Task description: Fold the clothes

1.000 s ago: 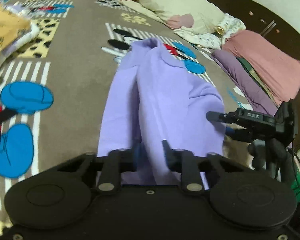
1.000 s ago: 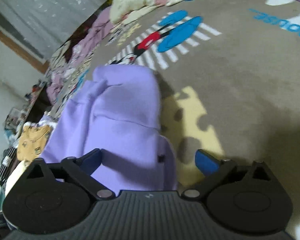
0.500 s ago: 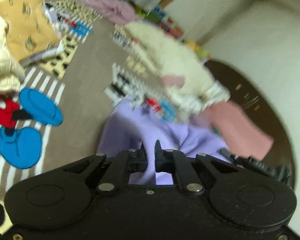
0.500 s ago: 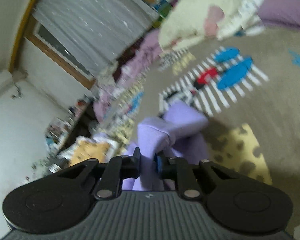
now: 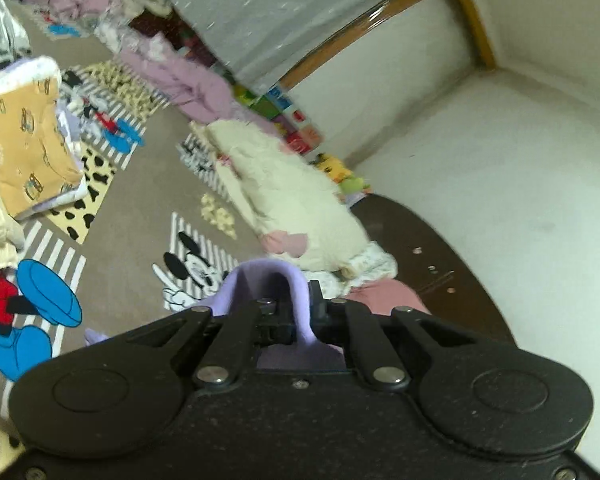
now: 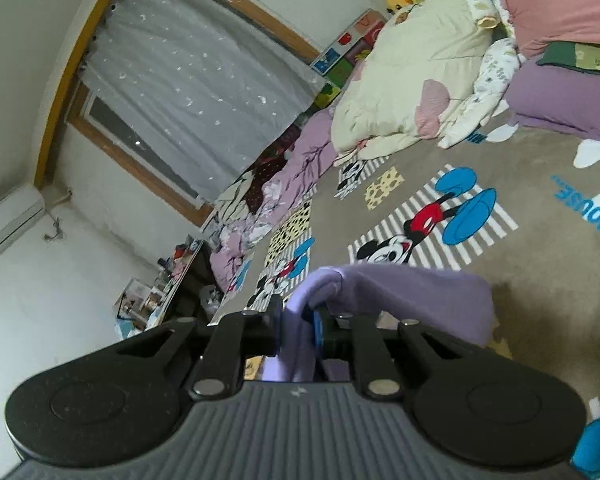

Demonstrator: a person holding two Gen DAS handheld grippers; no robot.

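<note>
A lilac sweatshirt (image 5: 266,280) is pinched in both grippers and lifted off the cartoon-print blanket (image 5: 140,208). My left gripper (image 5: 294,308) is shut on a fold of it that bulges up between the fingers. In the right wrist view my right gripper (image 6: 296,316) is shut on another edge of the same sweatshirt (image 6: 412,288), which drapes to the right over the blanket (image 6: 540,264). Most of the garment hangs below, hidden by the gripper bodies.
A cream quilt (image 5: 292,200) and pink bedding (image 6: 556,4) lie at the bed's far side. An orange folded garment (image 5: 24,152) lies on a pile at the left. A dark round table (image 5: 432,248) stands by the wall. A curtained window (image 6: 188,80) is behind.
Both grippers closed on the lilac sweatshirt and lifted it; the views tilted up from the blanket toward the window and walls.
</note>
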